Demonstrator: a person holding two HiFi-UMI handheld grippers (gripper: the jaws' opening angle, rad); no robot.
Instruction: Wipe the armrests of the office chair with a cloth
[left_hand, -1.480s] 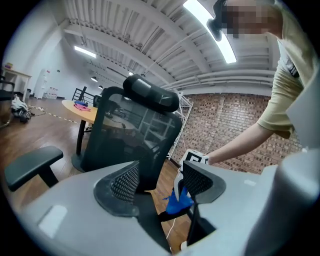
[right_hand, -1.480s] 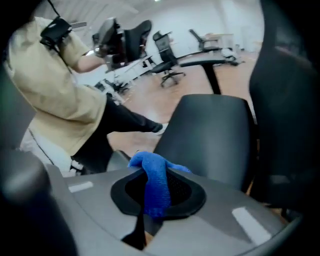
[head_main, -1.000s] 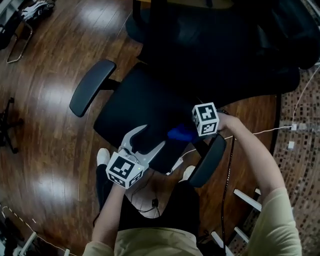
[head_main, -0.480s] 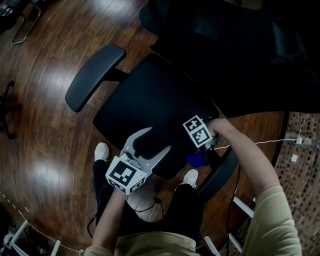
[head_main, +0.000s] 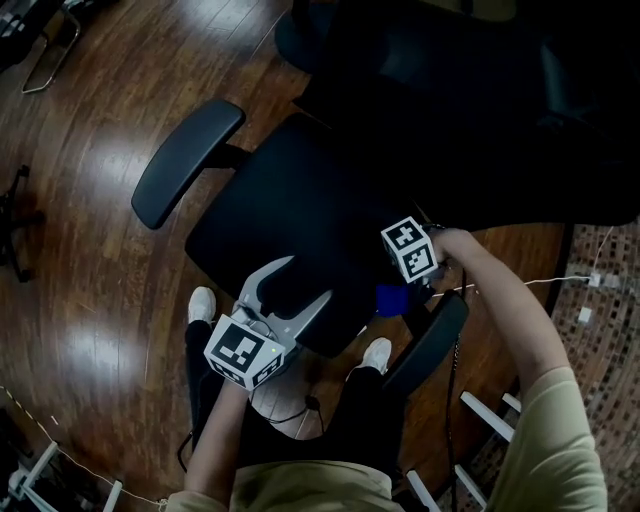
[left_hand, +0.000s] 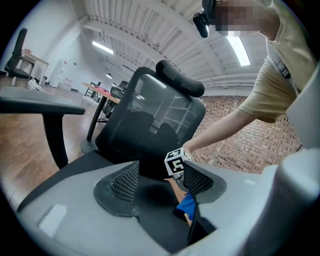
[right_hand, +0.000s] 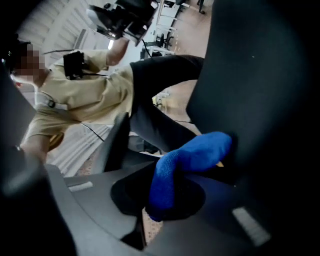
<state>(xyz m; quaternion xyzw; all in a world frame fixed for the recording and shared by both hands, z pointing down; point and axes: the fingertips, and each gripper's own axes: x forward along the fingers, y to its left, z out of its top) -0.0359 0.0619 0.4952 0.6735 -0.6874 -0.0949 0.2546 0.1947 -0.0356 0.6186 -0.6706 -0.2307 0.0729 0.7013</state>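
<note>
A black office chair has a wide seat, a left armrest and a right armrest. My right gripper is shut on a blue cloth, which lies at the far inner end of the right armrest. In the right gripper view the cloth bulges out from between the jaws. My left gripper hangs open over the seat's front edge with nothing between its fingers. The left gripper view looks across the seat at the mesh backrest, with the cloth low on the right.
A dark wooden floor surrounds the chair. The person's legs and white shoes are under the seat's front. A white cable runs to the right over a patterned rug. Another chair's base is at the left edge.
The right gripper with the blue cloth slid toward the front of the right armrest, then came back a little toward the backrest. The left gripper has hardly moved and stays open.
</note>
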